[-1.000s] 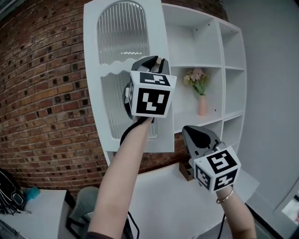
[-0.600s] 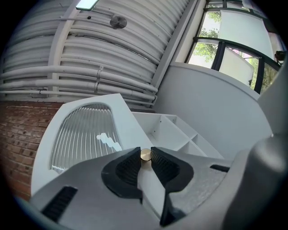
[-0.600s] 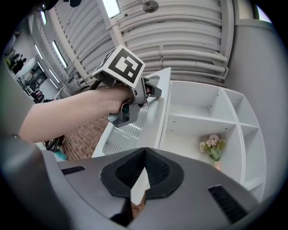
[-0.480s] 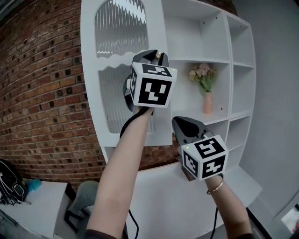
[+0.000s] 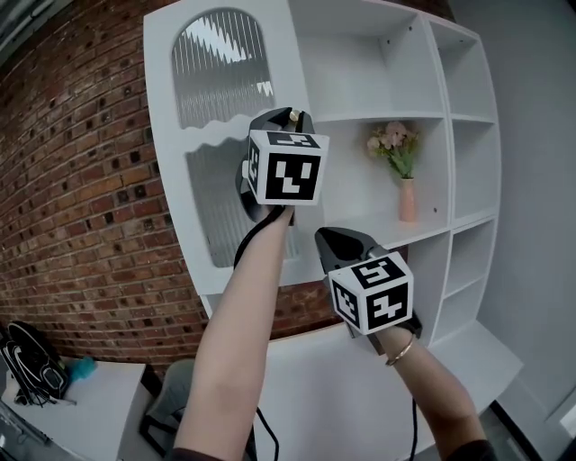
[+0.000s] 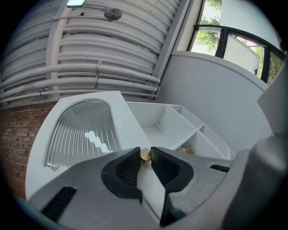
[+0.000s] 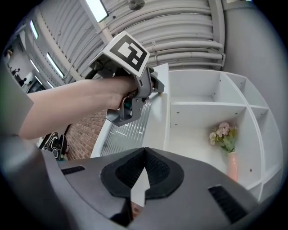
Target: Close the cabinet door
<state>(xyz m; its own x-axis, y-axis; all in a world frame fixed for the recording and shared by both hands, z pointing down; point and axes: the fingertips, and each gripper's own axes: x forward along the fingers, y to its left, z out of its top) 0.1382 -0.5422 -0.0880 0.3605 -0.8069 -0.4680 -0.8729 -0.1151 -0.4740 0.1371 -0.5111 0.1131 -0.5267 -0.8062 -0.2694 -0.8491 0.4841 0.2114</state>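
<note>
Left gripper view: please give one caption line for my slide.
Left gripper holds the knob of the open cabinet door.

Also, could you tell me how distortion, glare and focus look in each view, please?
Head view: wide-angle lens bows the cabinet door and brick wall; bright reflections streak its ribbed glass. Left gripper view: fisheye, dark corners, knob slightly soft. Right gripper view: same vignetting, ceiling light blown out.

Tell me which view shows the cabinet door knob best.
Left gripper view: the knob sits clamped between the left tongs, its round brass face clear. Head view shows only a small glint beyond the tongs. In the right gripper view it can't be made out.
</note>
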